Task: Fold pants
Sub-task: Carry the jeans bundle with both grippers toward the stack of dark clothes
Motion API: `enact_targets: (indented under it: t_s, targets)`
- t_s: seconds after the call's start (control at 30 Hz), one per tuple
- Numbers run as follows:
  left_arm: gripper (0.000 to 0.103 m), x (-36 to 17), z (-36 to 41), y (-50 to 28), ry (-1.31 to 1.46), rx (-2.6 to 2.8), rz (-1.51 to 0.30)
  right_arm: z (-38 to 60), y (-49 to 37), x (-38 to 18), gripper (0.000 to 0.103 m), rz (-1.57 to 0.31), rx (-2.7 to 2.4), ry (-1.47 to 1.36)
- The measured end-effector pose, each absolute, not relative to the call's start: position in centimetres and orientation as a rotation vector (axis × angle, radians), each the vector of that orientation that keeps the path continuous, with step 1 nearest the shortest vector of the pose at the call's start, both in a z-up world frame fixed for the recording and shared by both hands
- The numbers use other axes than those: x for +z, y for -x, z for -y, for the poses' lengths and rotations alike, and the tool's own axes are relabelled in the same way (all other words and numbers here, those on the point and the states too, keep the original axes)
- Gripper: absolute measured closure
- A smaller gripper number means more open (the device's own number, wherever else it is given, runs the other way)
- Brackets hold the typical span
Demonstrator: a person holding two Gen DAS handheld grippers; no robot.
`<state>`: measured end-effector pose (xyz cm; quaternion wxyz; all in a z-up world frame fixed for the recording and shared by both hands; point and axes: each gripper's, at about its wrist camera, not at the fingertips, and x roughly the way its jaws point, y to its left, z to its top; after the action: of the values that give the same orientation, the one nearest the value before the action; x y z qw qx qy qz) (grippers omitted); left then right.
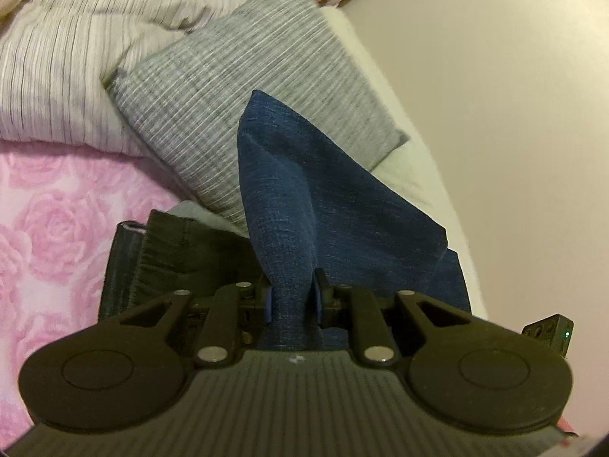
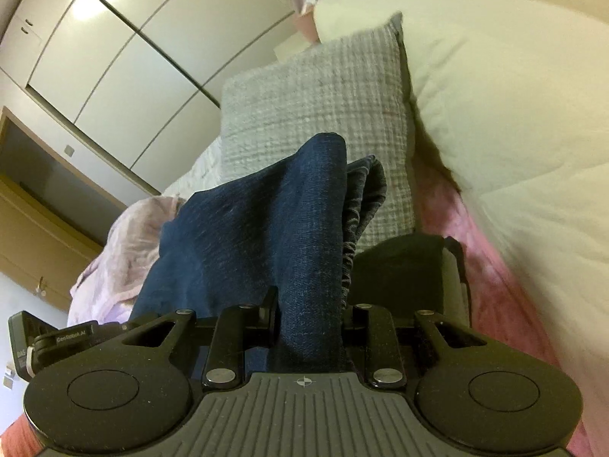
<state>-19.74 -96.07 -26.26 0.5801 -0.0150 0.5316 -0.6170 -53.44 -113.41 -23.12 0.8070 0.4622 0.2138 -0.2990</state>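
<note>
Dark blue denim pants (image 1: 304, 205) rise in a bunched fold from my left gripper (image 1: 292, 300), which is shut on the cloth between its blue pads. In the right wrist view the same blue pants (image 2: 266, 228) are pinched in my right gripper (image 2: 309, 314), shut on a thick fold whose layered edge shows on the right. Both grippers hold the pants lifted over the bed. A darker folded garment (image 1: 171, 259) lies below the left gripper, and a dark folded garment (image 2: 399, 270) also lies under the right one.
A grey striped pillow (image 1: 243, 87) and a striped duvet (image 1: 76, 57) lie ahead on the pink rose-patterned bedcover (image 1: 57, 228). A cream pillow (image 2: 495, 114) sits to the right, white wardrobe doors (image 2: 125, 57) and a wooden cabinet (image 2: 34, 228) to the left.
</note>
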Motion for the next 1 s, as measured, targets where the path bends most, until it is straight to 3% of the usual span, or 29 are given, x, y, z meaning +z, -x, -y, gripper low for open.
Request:
enact_targets:
  t_s: [0.37,0.47,0.53,0.63,0.87,0.9,1.0]
  targets:
    - [0.088,-32.5,99.0,19.1,-0.054,-1.413,-1.266,115.3,53.4,-30.0,0.08,-0.503,-0.659,-1.054]
    - [0.083,-34.3,99.5,19.1,-0.119,-1.371,-1.249,115.4,52.6,-32.4,0.067,-0.572,-0.733,-1.059]
    - [0.078,-34.7,99.4,19.2,-0.136,-1.355,-1.242,115.4,52.4,-33.1,0.045,-0.605,-0.792,-1.047]
    - [0.077,-34.0,98.8,19.2,-0.148,-1.335,-1.208,115.2,52.8,-32.0,0.043,-0.586,-0.849,-0.998]
    - [0.08,-29.1,98.7,20.1,-0.182,-1.336,-1.0,113.2,51.9,-26.8,0.044,-0.563,-0.966,-0.646]
    - [0.08,-28.7,99.7,20.9,-0.203,-1.374,-0.984,112.8,50.9,-26.6,0.047,-0.573,-0.932,-0.592]
    - [0.08,-28.5,102.8,23.9,-0.284,-1.479,-0.932,111.6,46.9,-27.2,0.076,-0.663,-0.843,-0.427]
